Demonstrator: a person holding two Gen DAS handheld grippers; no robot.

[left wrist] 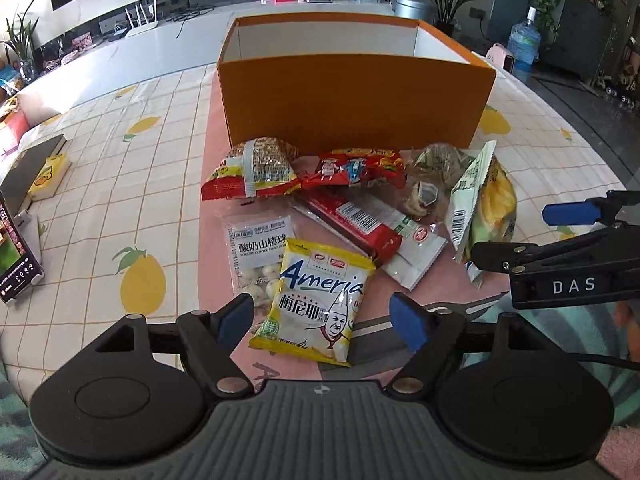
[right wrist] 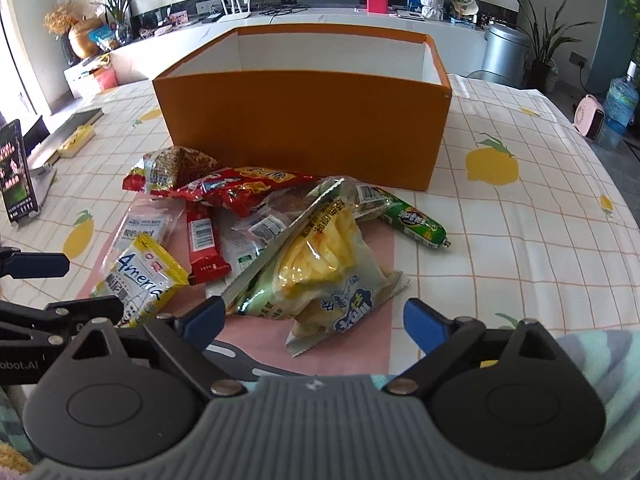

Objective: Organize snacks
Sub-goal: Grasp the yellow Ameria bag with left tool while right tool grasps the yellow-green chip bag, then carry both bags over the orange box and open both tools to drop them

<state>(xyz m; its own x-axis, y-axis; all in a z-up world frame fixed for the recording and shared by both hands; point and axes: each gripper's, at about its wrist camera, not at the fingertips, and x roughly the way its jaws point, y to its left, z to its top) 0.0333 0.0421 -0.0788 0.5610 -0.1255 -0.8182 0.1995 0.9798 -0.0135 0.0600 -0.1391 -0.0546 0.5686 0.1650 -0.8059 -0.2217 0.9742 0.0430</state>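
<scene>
An open orange box (left wrist: 352,100) (right wrist: 304,120) stands at the back of the table, its white inside showing. A pile of snack packets lies in front of it. My left gripper (left wrist: 324,316) is open, its fingers either side of the yellow America packet (left wrist: 316,304) (right wrist: 140,280). My right gripper (right wrist: 316,322) is open around the near end of the green-yellow chip bag (right wrist: 316,272) (left wrist: 480,208). Behind lie a red bar (left wrist: 352,220), a white yogurt-ball packet (left wrist: 256,256), red packets (left wrist: 356,168) and a green sausage (right wrist: 412,220).
The tablecloth (right wrist: 520,240) has a lemon pattern, with a pink mat (left wrist: 224,184) under the pile. A phone on a stand (left wrist: 16,252) and books (left wrist: 44,168) sit at the left. The right gripper shows in the left wrist view (left wrist: 560,236).
</scene>
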